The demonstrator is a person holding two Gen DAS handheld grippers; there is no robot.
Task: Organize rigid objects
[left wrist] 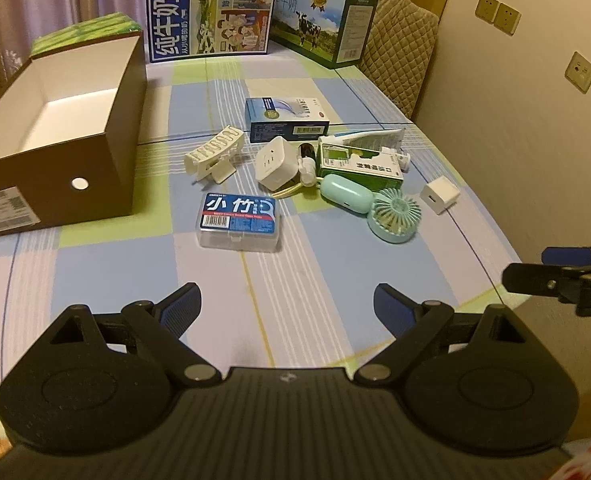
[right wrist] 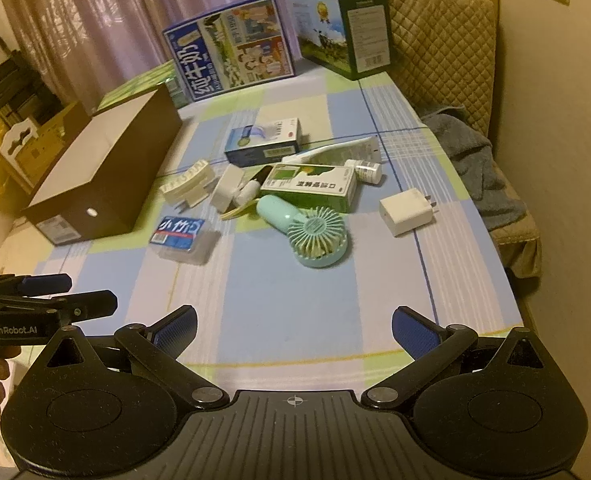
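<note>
Left tool (left wrist: 287, 304) and right tool (right wrist: 294, 326) — both spread wide, empty, hovering above near edge of checked counter (left wrist: 335, 280). Open brown box (left wrist: 61, 140) at left, nothing visible inside. Clutter at counter centre: floss case (left wrist: 239, 220) nearest box; hair clip (left wrist: 215, 156), white plug adapter (left wrist: 275, 168), green carton (left wrist: 359, 164), mint hand fan (right wrist: 315, 236) grouped close; white charger (right wrist: 405, 211) apart at right.
</note>
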